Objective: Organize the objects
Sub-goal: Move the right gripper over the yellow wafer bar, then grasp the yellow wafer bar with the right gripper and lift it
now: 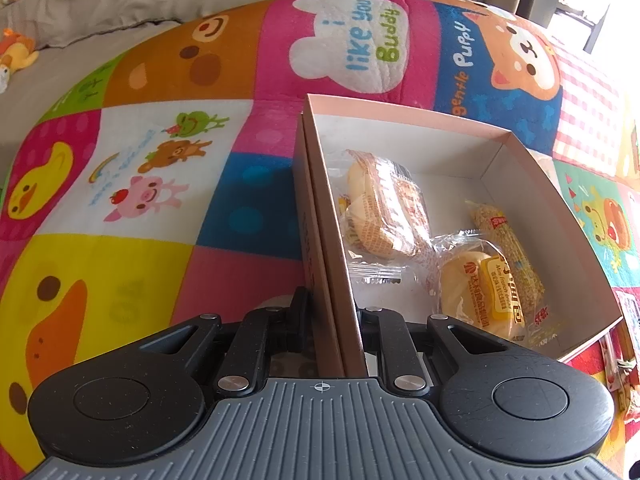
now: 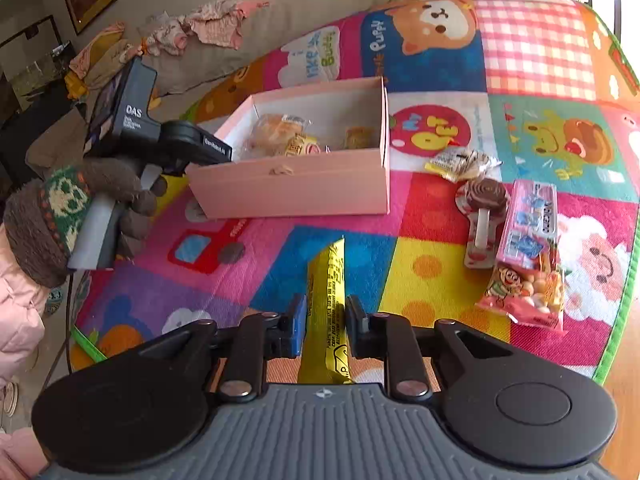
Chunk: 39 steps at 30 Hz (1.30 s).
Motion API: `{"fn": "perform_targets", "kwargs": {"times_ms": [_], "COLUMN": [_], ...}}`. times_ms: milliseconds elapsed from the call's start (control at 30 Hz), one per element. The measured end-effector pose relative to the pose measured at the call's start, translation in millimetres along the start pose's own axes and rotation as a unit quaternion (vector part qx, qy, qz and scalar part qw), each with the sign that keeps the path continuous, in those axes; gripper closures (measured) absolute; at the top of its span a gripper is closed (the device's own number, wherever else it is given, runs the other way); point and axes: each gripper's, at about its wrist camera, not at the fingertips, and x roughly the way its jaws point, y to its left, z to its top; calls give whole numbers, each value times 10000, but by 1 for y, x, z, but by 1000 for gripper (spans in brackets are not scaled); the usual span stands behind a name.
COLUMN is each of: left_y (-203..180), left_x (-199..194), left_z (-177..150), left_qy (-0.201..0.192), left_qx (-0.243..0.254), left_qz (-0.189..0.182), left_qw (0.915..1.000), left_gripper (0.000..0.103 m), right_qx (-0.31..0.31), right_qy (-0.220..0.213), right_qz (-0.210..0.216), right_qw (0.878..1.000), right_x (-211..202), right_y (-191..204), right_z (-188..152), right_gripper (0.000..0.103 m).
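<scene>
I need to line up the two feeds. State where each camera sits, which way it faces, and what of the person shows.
Left wrist: rides the left gripper, looking along the pink box wall it clamps; no body visible.
Right wrist: rides the right gripper, facing the mat over a held yellow packet; the gloved left hand shows.
Shared: box, wrapped buns, mat.

Home: cartoon play mat (image 1: pixel 248 208) (child's)

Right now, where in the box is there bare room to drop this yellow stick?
The pink box has bare floor along its far wall, beyond the wrapped bread and sesame bar. The near end, around the mini bread packet, is crowded. The left gripper grips the box's side wall.
</scene>
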Motion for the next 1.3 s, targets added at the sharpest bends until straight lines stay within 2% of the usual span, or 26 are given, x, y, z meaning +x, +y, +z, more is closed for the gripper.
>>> {"fn": "perform_targets", "kwargs": {"times_ms": [167,300,367,433,467,500,600,633,733,800,933,1033,1167,1300], "left_y": [1,2,2,2,2,2,2,2,2,2,2,2,2,2], "left_x": [0,0,0,0,0,0,0,0,0,0,0,0,0,0], "left_z": [-1,-1,-1,-1,-1,-1,-1,-1,-1,-1,-1,-1,-1,-1], "left_qy": [-20,-33,-31,-29,-28,-29,-29,-30,-27,-25,-26,-26,-27,-30], "left_qx": [-22,-31,-24,-22,-19,-18,-25,-21,-16,-11,-13,-12,-14,-20], "left_qz": [-28,-50,-48,-49,-49,-47,-47,-50,-45,-40,-40,-42,-42,-43], "left_qw": [10000,10000,10000,10000,10000,10000,10000,10000,10000,10000,10000,10000,10000,10000], "left_gripper": [85,84,84,84,84,84,84,84,84,84,84,84,84,84], "right_qx": [-29,-171,-289,-307,-317,-341,-339,-289,-178,-196,-264,-209,-297,-15], "right_qy": [-281,47,202,282,263,252,318,352,432,430,369,360,457,719], "right_qz": [-58,-335,-541,-567,-569,-575,-542,-476,-162,-98,-269,-342,-249,293], "right_qw": [9996,9993,9979,9975,9975,9974,9974,9978,9988,9988,9986,9985,9982,9970], "right_x": [-8,11,23,31,34,36,46,49,55,57,61,61,56,47], "right_y": [0,0,0,-1,-2,-3,-8,-10,-8,-3,3,0,2,0], "right_z": [13,3,-6,-14,-16,-16,-16,-15,-15,-15,-13,-12,-16,-17], "right_gripper": [89,89,78,59,56,47,35,35,36,40,64,77,79,81]}}
